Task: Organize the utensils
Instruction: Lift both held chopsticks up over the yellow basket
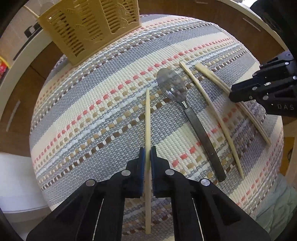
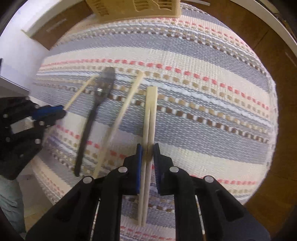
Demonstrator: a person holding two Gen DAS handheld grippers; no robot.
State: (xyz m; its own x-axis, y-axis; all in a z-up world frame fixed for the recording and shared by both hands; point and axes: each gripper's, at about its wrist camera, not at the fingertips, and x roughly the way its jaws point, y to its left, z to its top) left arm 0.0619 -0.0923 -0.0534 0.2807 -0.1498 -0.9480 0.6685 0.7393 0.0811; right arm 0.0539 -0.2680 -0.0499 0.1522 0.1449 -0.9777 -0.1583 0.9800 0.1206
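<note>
My left gripper [image 1: 148, 157] is shut on a single pale chopstick [image 1: 147, 115] that points away over the striped woven mat [image 1: 83, 115]. To its right on the mat lie a metal spoon [image 1: 187, 113] and a loose chopstick [image 1: 209, 111]. In the right wrist view my right gripper [image 2: 148, 153] is shut on a pair of chopsticks [image 2: 150, 115] lying side by side. The spoon [image 2: 92, 115] and the loose chopstick [image 2: 126, 105] lie to its left. Each gripper shows in the other's view: the right gripper [image 1: 232, 94], the left gripper [image 2: 62, 111].
A tan slotted utensil basket [image 1: 89, 29] stands at the far edge of the mat [image 2: 204, 115], and its base shows as the basket [image 2: 137, 9] in the right wrist view. Brown cabinet fronts [image 1: 22, 103] surround the mat.
</note>
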